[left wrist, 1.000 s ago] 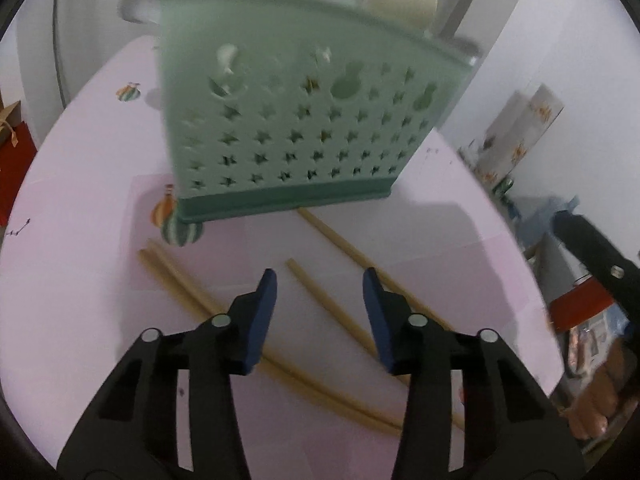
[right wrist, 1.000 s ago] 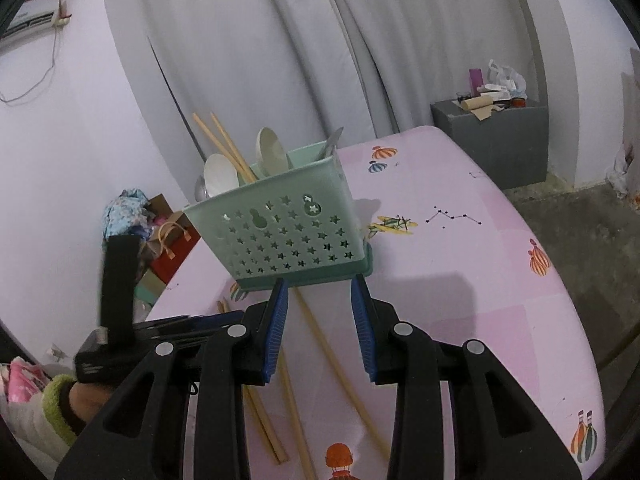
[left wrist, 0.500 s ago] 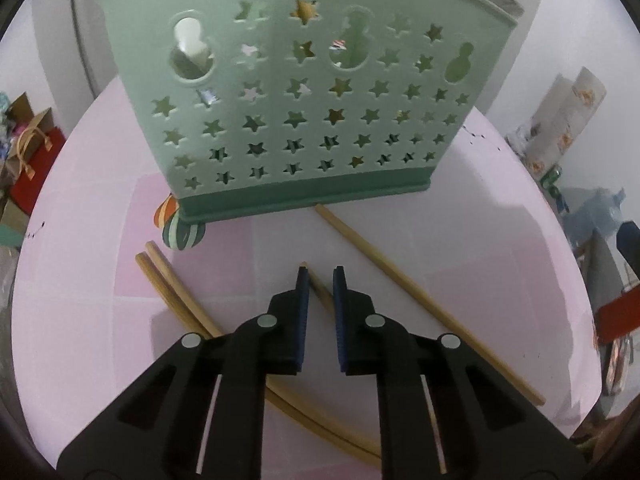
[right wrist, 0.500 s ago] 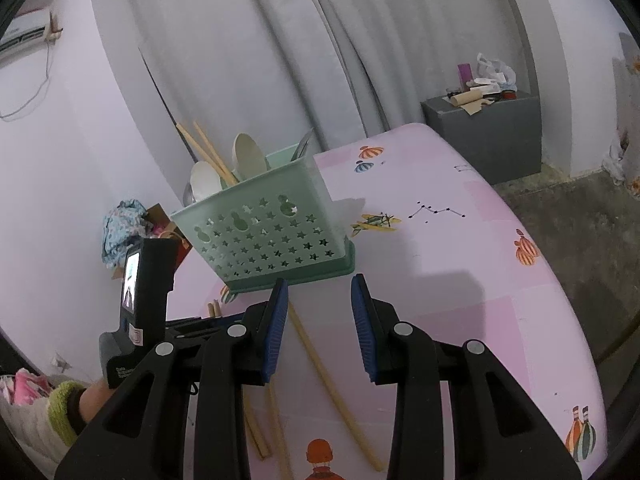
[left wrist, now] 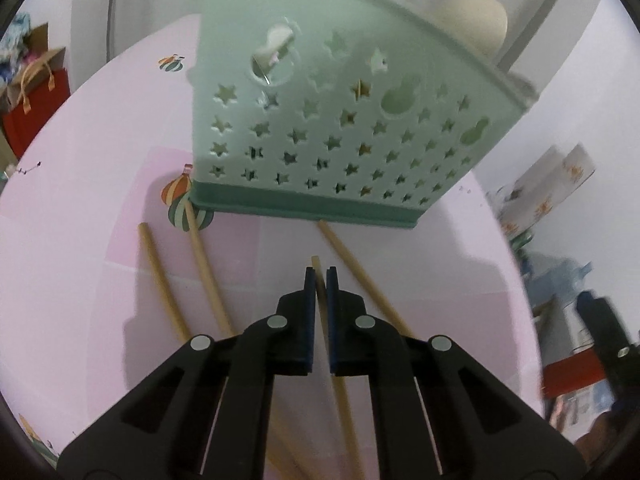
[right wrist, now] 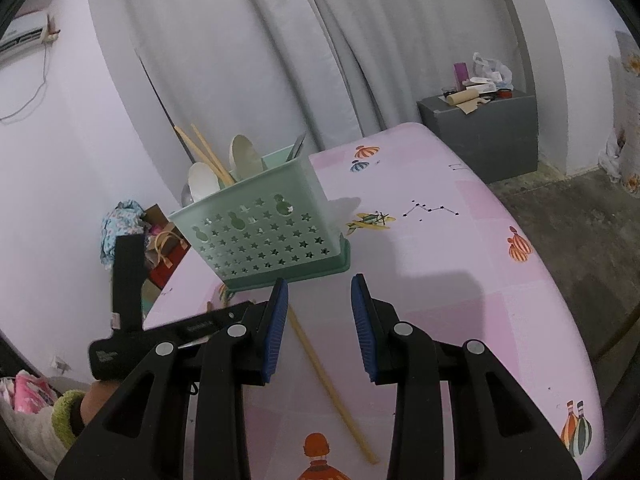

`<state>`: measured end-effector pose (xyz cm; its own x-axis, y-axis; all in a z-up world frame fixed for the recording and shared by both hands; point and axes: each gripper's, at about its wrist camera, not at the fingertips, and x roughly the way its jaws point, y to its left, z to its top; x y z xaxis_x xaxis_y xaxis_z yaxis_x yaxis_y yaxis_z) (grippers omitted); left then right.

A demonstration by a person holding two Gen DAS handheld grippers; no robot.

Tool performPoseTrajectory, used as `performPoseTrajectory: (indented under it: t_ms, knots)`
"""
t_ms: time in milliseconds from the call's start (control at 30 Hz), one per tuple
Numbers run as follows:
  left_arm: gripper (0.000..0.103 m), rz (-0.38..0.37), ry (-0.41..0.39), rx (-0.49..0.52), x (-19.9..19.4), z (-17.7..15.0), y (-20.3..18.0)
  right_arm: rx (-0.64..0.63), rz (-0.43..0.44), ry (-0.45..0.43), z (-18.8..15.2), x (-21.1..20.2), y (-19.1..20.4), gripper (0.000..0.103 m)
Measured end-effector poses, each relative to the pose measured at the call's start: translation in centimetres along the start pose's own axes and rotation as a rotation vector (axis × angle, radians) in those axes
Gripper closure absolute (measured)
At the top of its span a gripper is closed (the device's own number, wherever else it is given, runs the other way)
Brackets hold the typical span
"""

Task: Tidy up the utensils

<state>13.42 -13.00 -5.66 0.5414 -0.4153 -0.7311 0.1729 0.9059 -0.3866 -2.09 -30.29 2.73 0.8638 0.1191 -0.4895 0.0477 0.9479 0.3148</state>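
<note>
A mint-green star-holed basket (left wrist: 328, 136) stands on the pink table (left wrist: 80, 184) just beyond my left gripper (left wrist: 319, 276). The left jaws are closing, and their blue pads press on one wooden chopstick (left wrist: 344, 400) near its far end. Three more chopsticks lie loose: two to the left (left wrist: 160, 276) and one to the right (left wrist: 360, 276). In the right wrist view the basket (right wrist: 264, 232) holds white spoons (right wrist: 204, 182) and upright chopsticks (right wrist: 208, 156). My right gripper (right wrist: 320, 282) hovers open and empty in front of it, over a loose chopstick (right wrist: 328, 384).
The table's right edge (right wrist: 560, 300) drops to a dark floor, with a grey cabinet (right wrist: 480, 128) behind. Grey curtains hang past the basket. A red bag (left wrist: 36, 96) and clutter sit beyond the table's left side. A hand with a green cuff (right wrist: 72, 412) holds the left gripper.
My left jaws went from wide open to pressed on the chopstick, and the left view rolled so the basket now leans. The right gripper stayed open and almost still.
</note>
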Motion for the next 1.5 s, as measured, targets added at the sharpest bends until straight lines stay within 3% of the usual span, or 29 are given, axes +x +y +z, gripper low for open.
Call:
performPoseTrajectory:
  t_ms: [233, 600, 833, 1300, 1500]
  knots:
    - [0.1, -0.117, -0.059, -0.073, -3.8, 0.6, 2.2, -0.019, 0.022, 0.048, 0.0, 1.1, 0.5, 0.07]
    - [0.101, -0.269, -0.206, -0.129, -9.9, 1.4, 4.5, -0.101, 0.092, 0.262, -0.1, 6.9, 2.2, 0.07]
    - [0.101, -0.297, -0.29, -0.136, -13.2, 1.7, 5.8, -0.246, 0.055, 0.368, 0.0, 11.8, 4.6, 0.07]
    - [0.101, -0.326, -0.367, -0.161, -16.3, 1.6, 8.1, -0.408, -0.005, 0.438, -0.2, 17.4, 7.0, 0.071]
    - [0.103, -0.324, -0.409, -0.156, -17.5, 1.5, 8.8, -0.496, -0.038, 0.422, -0.8, 17.8, 9.0, 0.09]
